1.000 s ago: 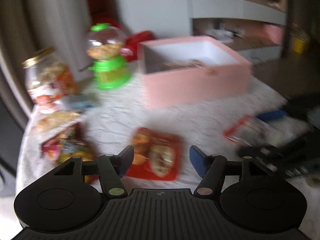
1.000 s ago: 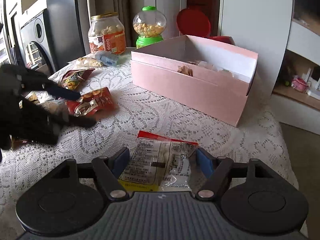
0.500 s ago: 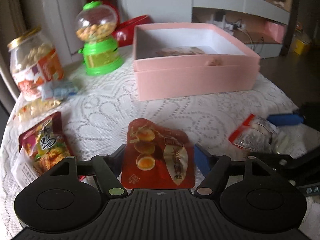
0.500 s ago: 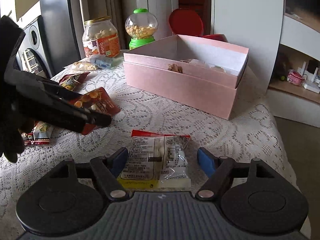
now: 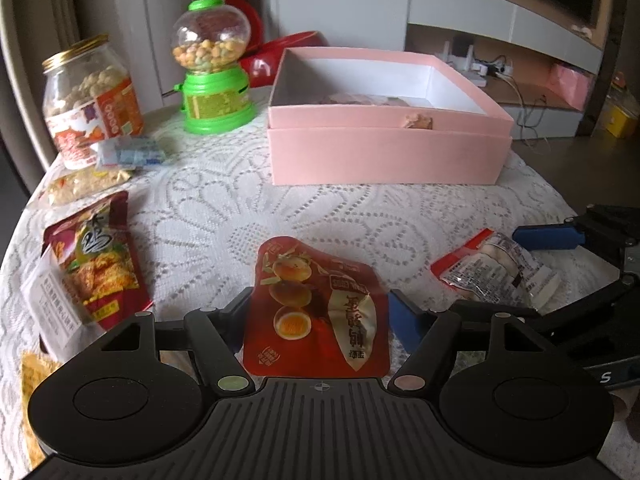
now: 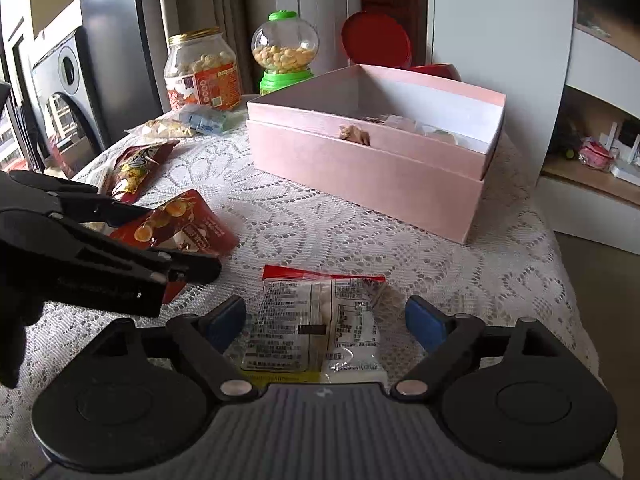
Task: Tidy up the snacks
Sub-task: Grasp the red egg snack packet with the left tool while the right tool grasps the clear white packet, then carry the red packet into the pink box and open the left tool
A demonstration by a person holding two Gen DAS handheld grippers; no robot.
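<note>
A: Listing item one: red egg packet (image 5: 316,304), flat on the lace tabletop (image 5: 320,216), lying between the spread jaws of the left gripper (image 5: 320,312); pads not pressing it.

B: Item two: clear packet with a red top (image 6: 320,320), also flat, between the jaws of the right gripper (image 6: 326,320), which are opening; nothing pinched.

A: Destination: pink box (image 5: 384,152), open, well beyond both packets, a few snacks already inside.

B: Surroundings: yellow-and-red pouch (image 5: 96,268), glass jar (image 5: 88,100), green candy dispenser (image 5: 212,68), all at the left edge.

A: Handling note, my judgement: lower the tips until they graze the cloth, close across the packet's middle, and lift straight so the lace does not snag.

B: Agreed; thin foil may slide, so close slowly.
</note>
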